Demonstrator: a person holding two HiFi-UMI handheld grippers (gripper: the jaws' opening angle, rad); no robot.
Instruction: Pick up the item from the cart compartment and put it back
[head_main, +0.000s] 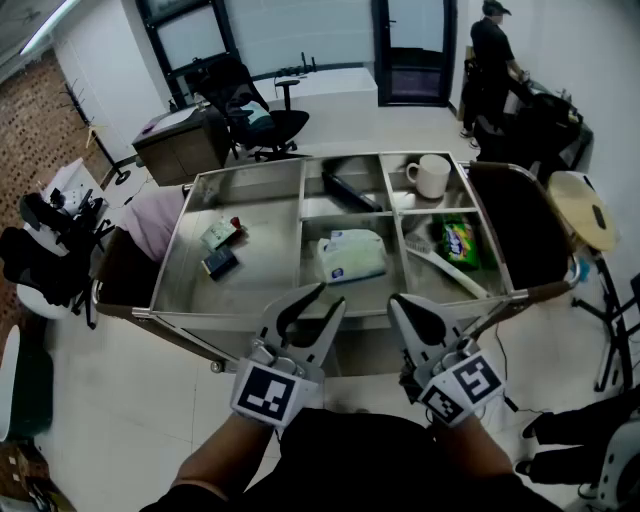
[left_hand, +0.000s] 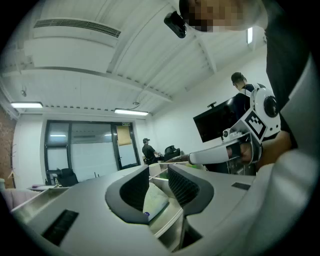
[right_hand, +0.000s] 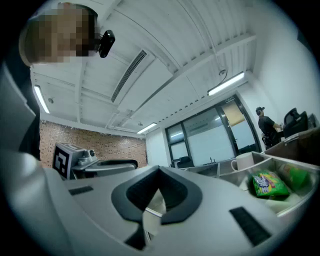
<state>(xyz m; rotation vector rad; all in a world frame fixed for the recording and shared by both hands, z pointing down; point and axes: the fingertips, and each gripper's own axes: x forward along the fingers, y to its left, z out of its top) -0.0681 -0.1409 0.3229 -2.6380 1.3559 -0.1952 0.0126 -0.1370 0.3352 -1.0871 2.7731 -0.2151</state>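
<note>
In the head view we hold both tools level at the 6 o'clock edge of the steel cart (head_main: 265, 268), short of its near rim. The left gripper (head_main: 331, 295) has its jaws spread with a clear gap and nothing clamped between them. Its own view shows the tissue pack (head_main: 350, 256) through that gap, well beyond the tips and untouched. The right gripper (head_main: 405, 303) sits just beside it at 3 o'clock, jaws pressed together at the tips and pinching nothing. The tissue pack lies flat in the centre near compartment, at 12 o'clock from the left gripper. The compartment behind it, at 12 o'clock, holds a black elongated object (head_main: 350, 190) that we cannot identify. At 1 o'clock, the far right compartment holds an upright white mug (head_main: 432, 175). At 2 o'clock, the near right compartment holds a green snack packet (head_main: 459, 241) with a white utensil (head_main: 445, 265) lying diagonally beside it. The large compartment at 10 o'clock contains a small pale packet (head_main: 218, 235) and a dark box (head_main: 219, 263), close together. Beyond the cart, an office chair (head_main: 255, 110) stands at 11 o'clock and a person (head_main: 492, 60) at 1 o'clock.
</note>
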